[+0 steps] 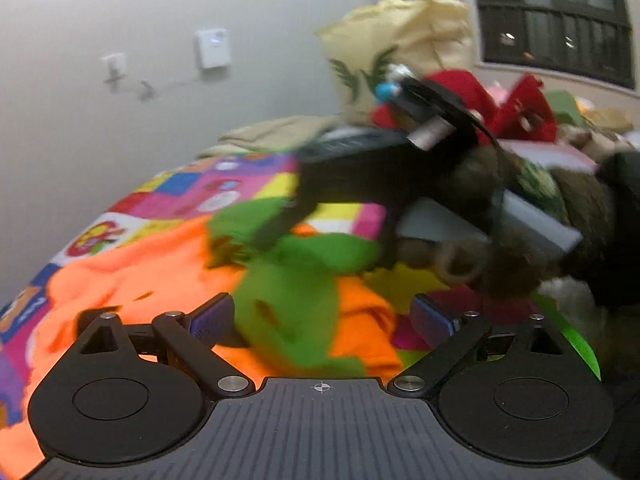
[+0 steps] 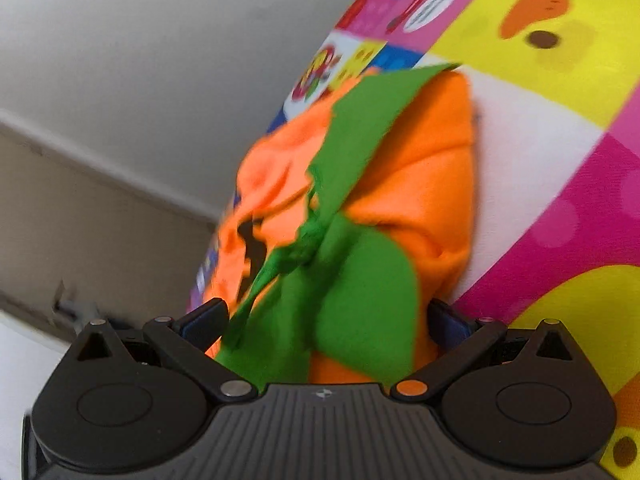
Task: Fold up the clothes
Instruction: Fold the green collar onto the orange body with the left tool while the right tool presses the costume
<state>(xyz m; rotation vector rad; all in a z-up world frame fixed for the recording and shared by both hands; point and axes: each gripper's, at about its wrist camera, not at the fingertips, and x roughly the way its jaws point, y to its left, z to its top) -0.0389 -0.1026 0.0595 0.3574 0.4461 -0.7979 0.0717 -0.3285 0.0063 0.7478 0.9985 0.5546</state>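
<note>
An orange garment [image 1: 132, 276] with green trim [image 1: 288, 304] and small black patches lies crumpled on a bright patchwork mat [image 1: 224, 188]. My left gripper [image 1: 322, 320] is open just above it, and the green cloth bunches between its fingers [image 1: 212, 318] without being pinched. A hand in a fuzzy brown sleeve [image 1: 520, 256] holds my right gripper [image 1: 268, 232], which reaches in from the right onto the green trim. In the right wrist view the right gripper [image 2: 324, 320] stands wide open, with green trim [image 2: 352, 292] and orange garment [image 2: 420, 184] filling the gap.
At the back right are a pale yellow pillow [image 1: 400, 40], red cloth [image 1: 464, 92] and other clutter. A dark window [image 1: 552, 20] sits above them. The grey wall carries a socket [image 1: 114, 66] and a white box [image 1: 212, 48]. The mat's left edge [image 2: 224, 240] drops off toward the wall.
</note>
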